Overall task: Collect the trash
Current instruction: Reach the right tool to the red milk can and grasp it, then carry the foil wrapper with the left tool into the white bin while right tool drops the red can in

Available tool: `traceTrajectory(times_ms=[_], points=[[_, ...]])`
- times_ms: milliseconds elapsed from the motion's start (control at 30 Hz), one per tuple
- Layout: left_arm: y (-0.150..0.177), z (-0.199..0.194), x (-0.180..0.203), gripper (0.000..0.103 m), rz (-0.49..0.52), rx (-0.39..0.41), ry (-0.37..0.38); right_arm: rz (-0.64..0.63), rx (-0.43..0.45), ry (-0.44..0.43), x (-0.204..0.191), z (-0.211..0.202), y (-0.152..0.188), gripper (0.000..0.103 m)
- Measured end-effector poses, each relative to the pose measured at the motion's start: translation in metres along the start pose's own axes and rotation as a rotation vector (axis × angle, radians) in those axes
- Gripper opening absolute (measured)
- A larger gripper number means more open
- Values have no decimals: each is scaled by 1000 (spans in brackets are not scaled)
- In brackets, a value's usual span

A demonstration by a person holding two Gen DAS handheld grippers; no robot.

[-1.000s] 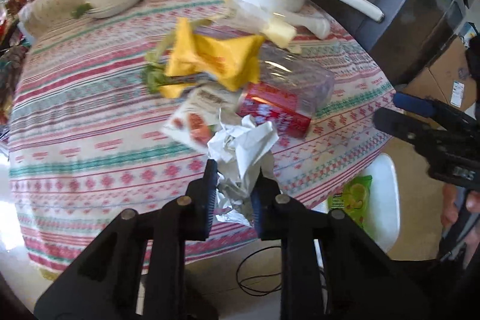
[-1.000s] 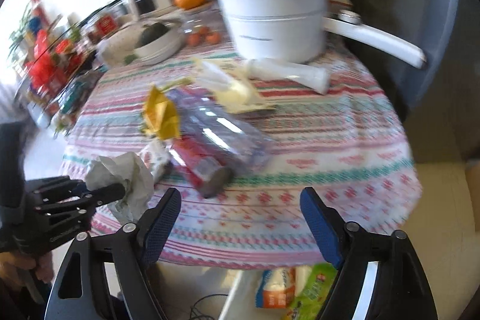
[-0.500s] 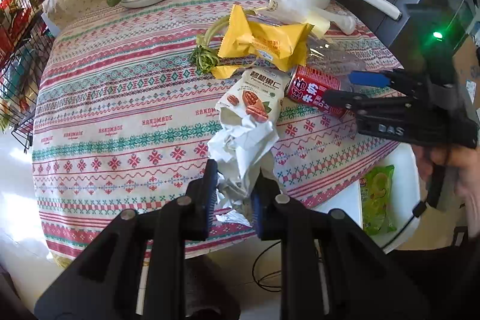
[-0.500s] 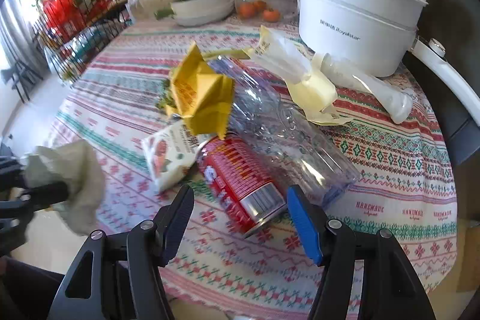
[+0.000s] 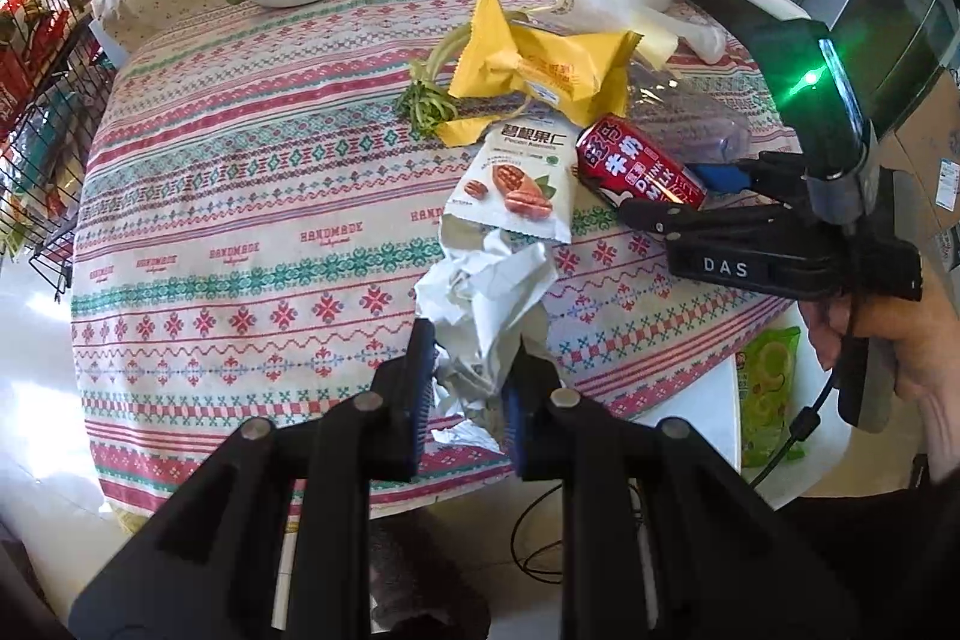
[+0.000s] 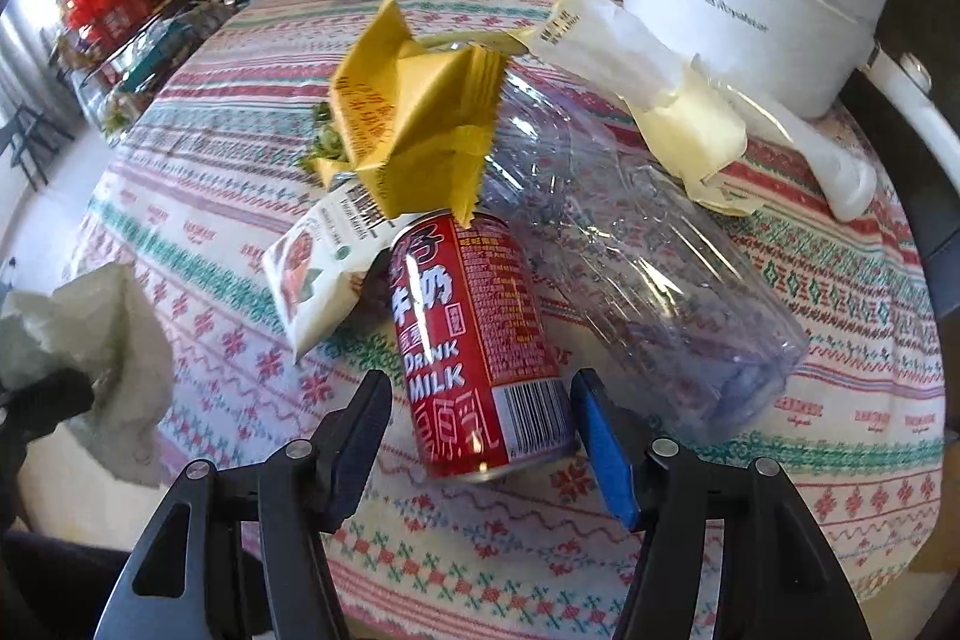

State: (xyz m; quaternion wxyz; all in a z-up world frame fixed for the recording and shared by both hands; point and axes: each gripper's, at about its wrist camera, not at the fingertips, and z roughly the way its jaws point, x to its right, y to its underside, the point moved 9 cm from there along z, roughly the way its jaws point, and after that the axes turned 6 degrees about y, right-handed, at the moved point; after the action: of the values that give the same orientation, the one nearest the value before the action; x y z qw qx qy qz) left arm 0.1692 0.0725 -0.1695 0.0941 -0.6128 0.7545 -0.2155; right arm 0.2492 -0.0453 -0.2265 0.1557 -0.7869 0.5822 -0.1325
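Can (image 6: 474,340): lying on its side on the tablecloth (image 6: 840,316), base toward the camera — probably light, stiff, smooth and apt to roll; best pinched across the round body.
Right gripper (image 6: 480,436): jaws apart, straddling the can's base, not yet closed.
Neighbours: clear bottle (image 6: 630,244) alongside, yellow wrapper (image 6: 414,112) resting on the far end.
Left gripper (image 5: 468,388): clamped on crumpled paper (image 5: 486,298) — soft, weightless.

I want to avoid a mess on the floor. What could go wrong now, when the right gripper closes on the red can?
1. The red can lies on its side between the open right gripper; it may roll away.
2. The yellow wrapper overlaps the can's far end and might be dragged along.
3. The crumpled paper hangs loosely from the left gripper; scraps could drop.
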Motion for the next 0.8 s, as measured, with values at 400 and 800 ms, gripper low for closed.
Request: traceTrajectory(times_ms=[400, 800], points=[[-8, -30, 20, 23, 66, 105, -31, 42, 56, -74, 0, -46, 1, 56], [-11, -54, 49, 23, 130, 193, -11, 89, 117, -101, 28, -123, 29, 56]])
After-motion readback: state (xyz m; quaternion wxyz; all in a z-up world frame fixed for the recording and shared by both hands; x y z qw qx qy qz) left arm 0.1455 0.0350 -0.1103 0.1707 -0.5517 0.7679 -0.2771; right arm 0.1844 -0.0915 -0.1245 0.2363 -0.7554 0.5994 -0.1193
